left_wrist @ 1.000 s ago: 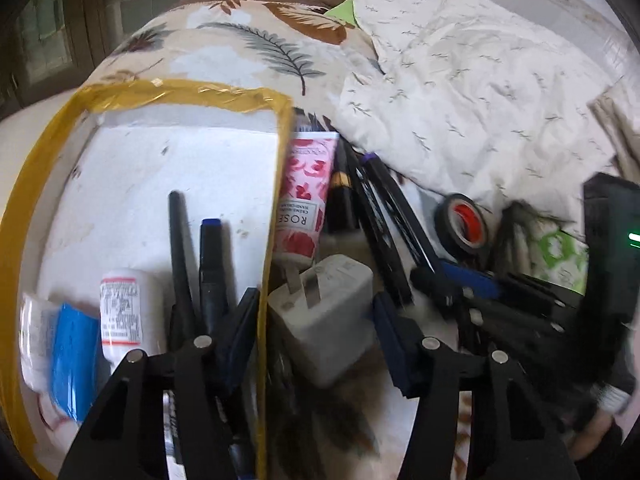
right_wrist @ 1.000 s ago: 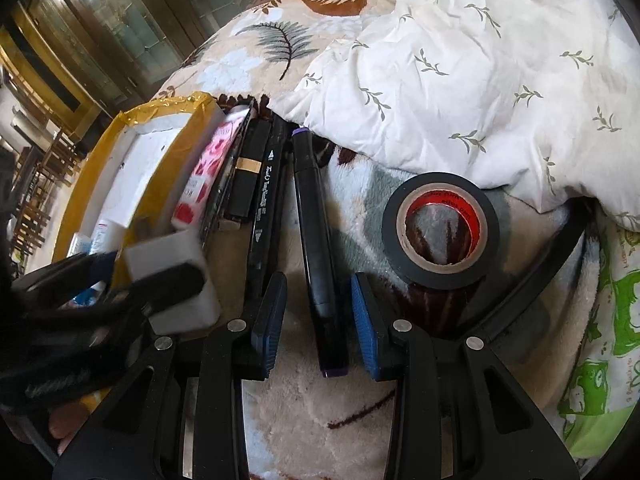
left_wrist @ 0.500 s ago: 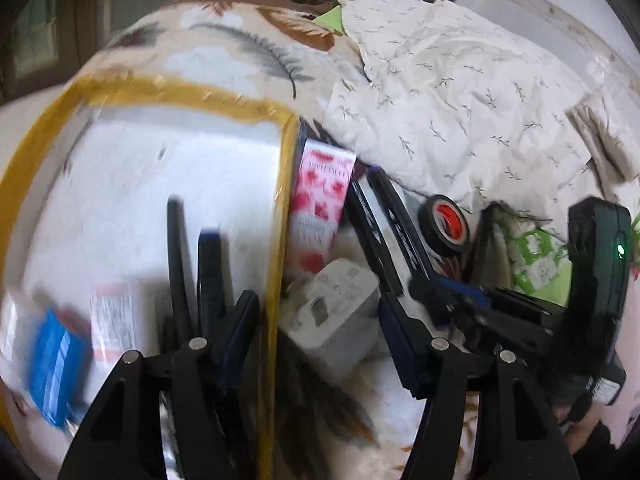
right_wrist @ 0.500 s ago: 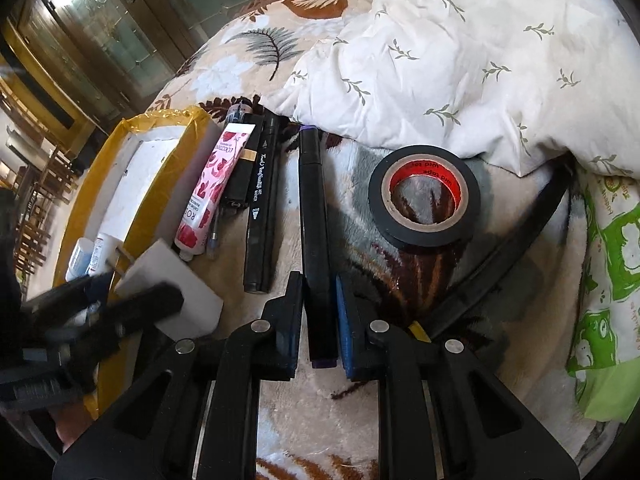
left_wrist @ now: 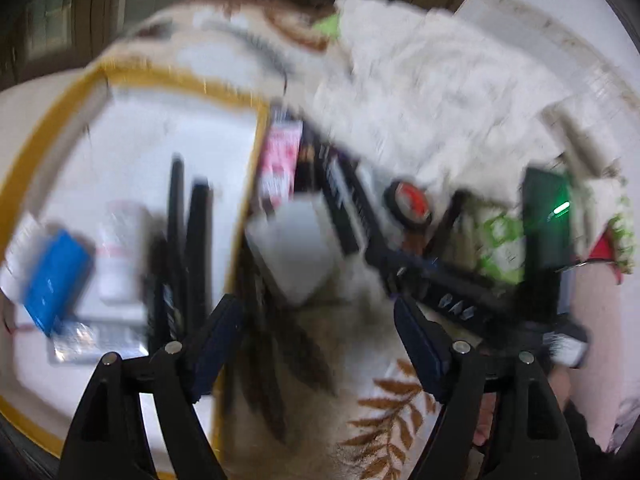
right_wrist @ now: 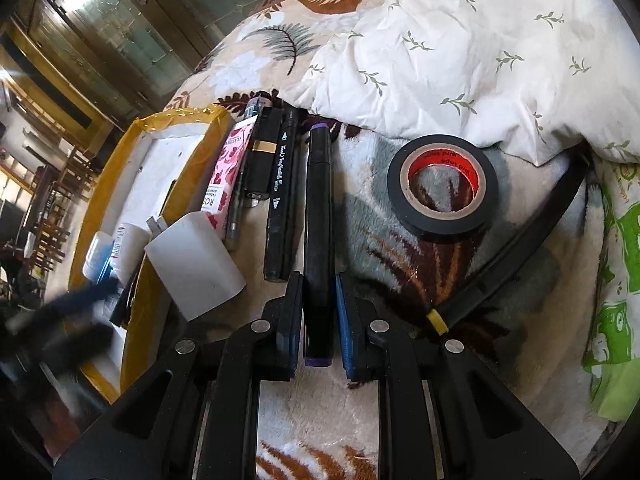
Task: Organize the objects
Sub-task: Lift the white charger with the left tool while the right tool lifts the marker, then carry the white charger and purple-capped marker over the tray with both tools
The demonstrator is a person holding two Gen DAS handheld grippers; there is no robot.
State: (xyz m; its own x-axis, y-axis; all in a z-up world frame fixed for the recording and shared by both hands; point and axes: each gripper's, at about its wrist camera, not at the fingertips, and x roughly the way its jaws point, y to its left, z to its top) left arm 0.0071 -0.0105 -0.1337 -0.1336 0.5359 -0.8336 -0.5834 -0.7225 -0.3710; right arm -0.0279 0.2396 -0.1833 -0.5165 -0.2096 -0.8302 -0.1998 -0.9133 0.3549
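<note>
My right gripper is shut on the near end of a black marker with purple ends, which lies on the blanket. Beside it lie another black marker, a black tube with a gold band, a pink rose tube and a white charger. The yellow-rimmed white box at left holds pens and small bottles. My left gripper is open and empty, behind the charger, in a blurred view. The box rim lies at its left.
A black tape roll with a red core lies right of the marker. A black strap runs diagonally at right. A white leaf-print quilt is bunched at the back. A green-printed cloth lies at far right.
My right gripper closed its jaws onto the purple-ended marker. My left gripper pulled back from the white charger, and its view is now blurred by motion.
</note>
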